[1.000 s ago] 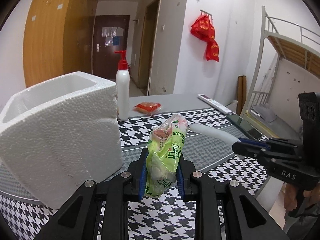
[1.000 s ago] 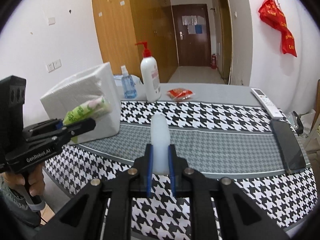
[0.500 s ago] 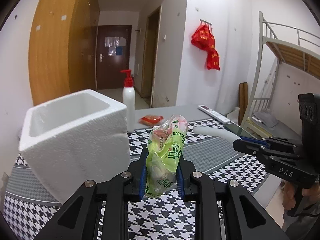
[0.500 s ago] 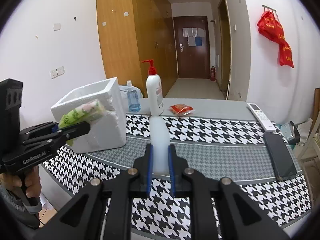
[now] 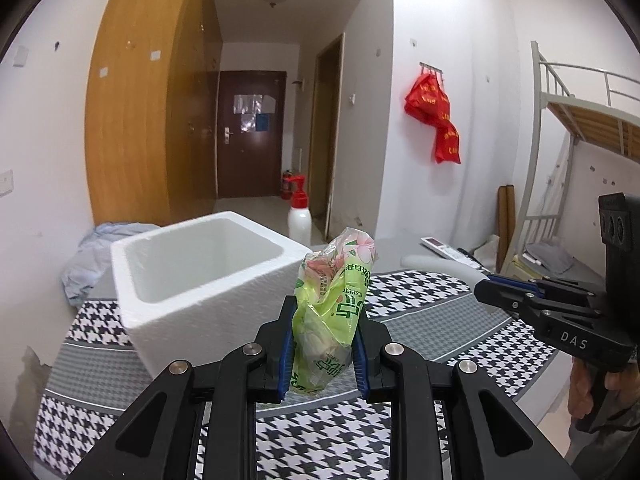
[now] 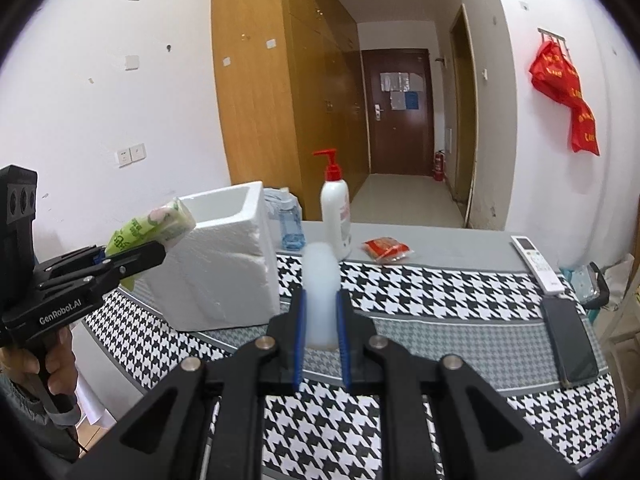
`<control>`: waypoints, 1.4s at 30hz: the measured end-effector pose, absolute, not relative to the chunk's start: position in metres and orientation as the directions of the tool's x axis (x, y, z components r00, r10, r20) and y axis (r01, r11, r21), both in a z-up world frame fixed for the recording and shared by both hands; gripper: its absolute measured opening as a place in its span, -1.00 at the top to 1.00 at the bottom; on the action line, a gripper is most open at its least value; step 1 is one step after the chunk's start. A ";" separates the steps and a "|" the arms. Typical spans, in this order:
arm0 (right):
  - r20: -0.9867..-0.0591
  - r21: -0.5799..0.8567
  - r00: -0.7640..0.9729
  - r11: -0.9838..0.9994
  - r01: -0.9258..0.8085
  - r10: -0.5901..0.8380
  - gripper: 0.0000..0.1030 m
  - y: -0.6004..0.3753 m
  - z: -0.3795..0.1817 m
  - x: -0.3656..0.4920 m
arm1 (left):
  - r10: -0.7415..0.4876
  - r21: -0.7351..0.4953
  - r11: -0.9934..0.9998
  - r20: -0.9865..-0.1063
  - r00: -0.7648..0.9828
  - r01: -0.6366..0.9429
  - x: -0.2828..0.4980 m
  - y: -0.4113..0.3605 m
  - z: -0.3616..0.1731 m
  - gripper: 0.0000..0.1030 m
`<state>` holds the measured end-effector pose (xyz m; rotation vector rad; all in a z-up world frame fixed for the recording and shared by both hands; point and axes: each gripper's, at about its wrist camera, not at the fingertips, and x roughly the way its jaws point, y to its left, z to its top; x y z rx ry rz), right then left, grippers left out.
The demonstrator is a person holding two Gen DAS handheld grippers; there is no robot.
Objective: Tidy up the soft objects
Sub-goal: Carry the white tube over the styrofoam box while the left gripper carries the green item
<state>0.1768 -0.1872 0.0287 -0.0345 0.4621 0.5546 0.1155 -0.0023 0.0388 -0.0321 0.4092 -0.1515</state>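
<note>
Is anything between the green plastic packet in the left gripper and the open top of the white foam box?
Nothing visible does. The green plastic packet, clamped in the left gripper, hangs beside the white foam box, whose open top looks empty.

Each black gripper [image 5: 322, 354] has blue-edged pads [image 5: 285, 360], silver screws and white lettering.
</note>
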 end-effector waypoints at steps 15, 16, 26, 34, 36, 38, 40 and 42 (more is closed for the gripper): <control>-0.413 0.077 0.708 0.797 -0.599 0.573 0.66 -0.155 0.043 0.178 | -0.051 -0.050 0.998 -0.358 0.932 0.035 0.103 0.023 0.051 0.49; -0.413 0.074 0.705 0.792 -0.605 0.577 0.66 -0.152 0.044 0.179 | -0.040 -0.045 0.999 -0.353 0.935 0.025 0.101 0.025 0.052 0.49; -0.415 0.064 0.663 0.747 -0.661 0.623 0.66 -0.124 0.050 0.185 | 0.009 -0.047 0.999 -0.351 0.936 -0.027 0.092 0.045 0.057 0.49; -0.415 0.052 0.636 0.715 -0.697 0.650 0.66 -0.101 0.056 0.186 | 0.046 -0.058 0.996 -0.344 0.938 -0.070 0.087 0.064 0.059 0.49; -0.415 0.047 0.633 0.711 -0.702 0.653 0.66 -0.095 0.056 0.188 | 0.069 -0.055 0.994 -0.344 0.937 -0.094 0.087 0.072 0.058 0.49; -0.410 0.050 0.634 0.710 -0.702 0.656 0.66 -0.090 0.057 0.189 | 0.083 -0.060 0.992 -0.342 0.936 -0.110 0.086 0.079 0.058 0.49; -0.410 0.055 0.630 0.707 -0.705 0.659 0.66 -0.087 0.057 0.191 | 0.095 -0.061 0.991 -0.340 0.936 -0.122 0.086 0.084 0.059 0.49; -0.411 0.057 0.629 0.707 -0.705 0.660 0.66 -0.082 0.058 0.194 | 0.099 -0.060 0.990 -0.341 0.935 -0.127 0.086 0.087 0.059 0.49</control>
